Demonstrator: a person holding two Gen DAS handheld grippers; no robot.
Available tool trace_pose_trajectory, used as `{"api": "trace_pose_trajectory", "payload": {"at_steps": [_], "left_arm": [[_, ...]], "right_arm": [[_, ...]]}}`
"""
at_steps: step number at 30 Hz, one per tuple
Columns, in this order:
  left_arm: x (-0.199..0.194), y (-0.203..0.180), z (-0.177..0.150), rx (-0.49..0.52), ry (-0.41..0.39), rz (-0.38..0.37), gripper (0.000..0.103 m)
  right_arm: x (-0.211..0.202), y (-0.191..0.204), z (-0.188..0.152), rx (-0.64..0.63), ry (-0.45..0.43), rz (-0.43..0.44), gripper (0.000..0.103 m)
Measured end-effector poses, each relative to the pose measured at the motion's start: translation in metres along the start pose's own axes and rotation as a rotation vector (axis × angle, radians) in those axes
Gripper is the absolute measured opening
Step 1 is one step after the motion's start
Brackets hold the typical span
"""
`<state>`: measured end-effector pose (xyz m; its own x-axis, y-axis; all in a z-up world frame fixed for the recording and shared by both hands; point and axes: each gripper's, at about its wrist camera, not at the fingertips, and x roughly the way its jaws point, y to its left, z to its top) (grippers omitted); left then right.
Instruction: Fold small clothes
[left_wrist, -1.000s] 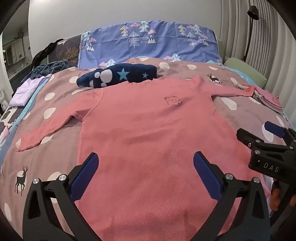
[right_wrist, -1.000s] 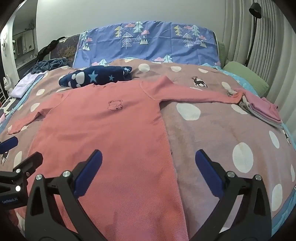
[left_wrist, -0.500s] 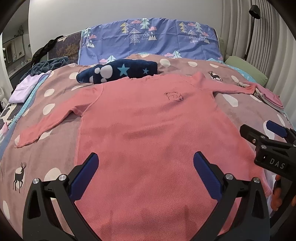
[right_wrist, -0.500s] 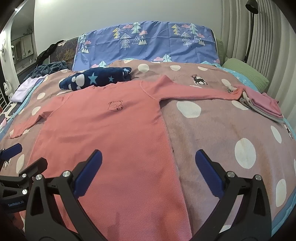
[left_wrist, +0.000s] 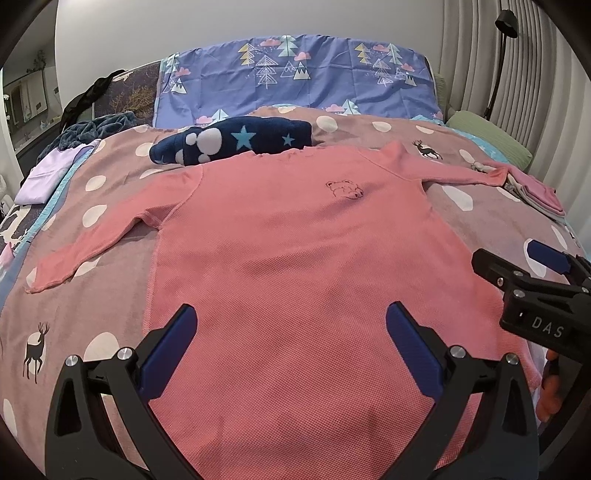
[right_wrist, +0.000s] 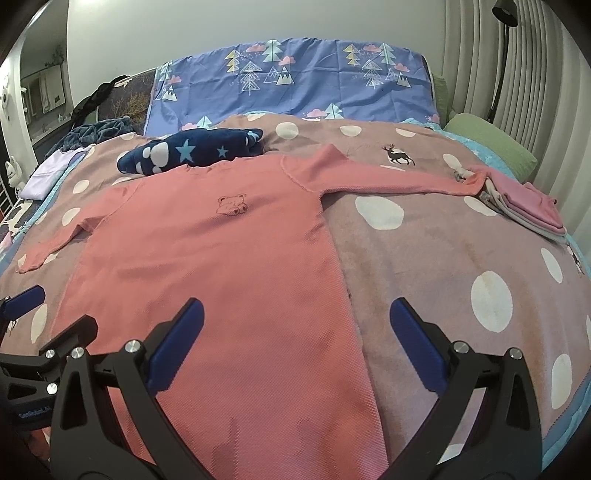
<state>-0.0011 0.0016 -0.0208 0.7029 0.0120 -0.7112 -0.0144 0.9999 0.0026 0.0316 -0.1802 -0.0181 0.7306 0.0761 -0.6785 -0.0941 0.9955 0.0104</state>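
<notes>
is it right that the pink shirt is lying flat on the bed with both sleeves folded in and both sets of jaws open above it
Not quite: the sleeves are not folded in. Both wrist views show the pink shirt flat on the bed with both sleeves spread outward. The left gripper and right gripper do have their jaws open above it.

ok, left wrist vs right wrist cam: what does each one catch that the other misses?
Left wrist only: the right gripper at the frame's right edge, and a deer print beside the shirt's left hem. Right wrist only: the left gripper at the left edge, and the bare dotted blanket right of the shirt. Both: the pink long-sleeve shirt spread flat, the navy star fleece, the folded pink pile, both grippers open.
</notes>
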Motion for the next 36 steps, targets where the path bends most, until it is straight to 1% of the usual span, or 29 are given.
{"api": "trace_pose_trajectory", "payload": {"at_steps": [4,11,15,21,24,27,30,32,36], "left_arm": [[0.0,0.0,-0.003,-0.003,-0.016,-0.017,0.102],[-0.003,0.002,-0.005,-0.006,-0.054,-0.048,0.102],[-0.003,0.002,-0.005,0.002,-0.066,-0.043,0.102],[-0.01,0.006,-0.005,-0.026,-0.112,-0.084,0.102],[-0.013,0.007,-0.005,-0.035,-0.133,-0.09,0.102],[-0.012,0.01,-0.003,-0.057,-0.133,-0.108,0.102],[-0.01,0.014,-0.004,-0.081,-0.124,-0.162,0.102],[-0.009,0.014,-0.005,-0.068,-0.121,-0.188,0.102],[-0.011,0.015,-0.006,-0.054,-0.141,-0.182,0.102]], "right_arm": [[-0.002,0.0,0.0,0.004,-0.014,0.025,0.101],[-0.008,0.002,0.002,0.006,-0.056,0.035,0.101],[-0.009,0.002,0.002,0.007,-0.067,0.051,0.101],[-0.008,0.003,0.002,0.003,-0.068,0.073,0.101],[-0.008,0.003,0.002,0.0,-0.069,0.07,0.101],[-0.008,0.004,0.002,0.001,-0.071,0.069,0.101],[-0.008,0.004,0.002,-0.001,-0.073,0.067,0.101],[-0.008,0.004,0.003,-0.002,-0.071,0.065,0.101],[-0.007,0.004,0.003,0.002,-0.066,0.066,0.101]]}}
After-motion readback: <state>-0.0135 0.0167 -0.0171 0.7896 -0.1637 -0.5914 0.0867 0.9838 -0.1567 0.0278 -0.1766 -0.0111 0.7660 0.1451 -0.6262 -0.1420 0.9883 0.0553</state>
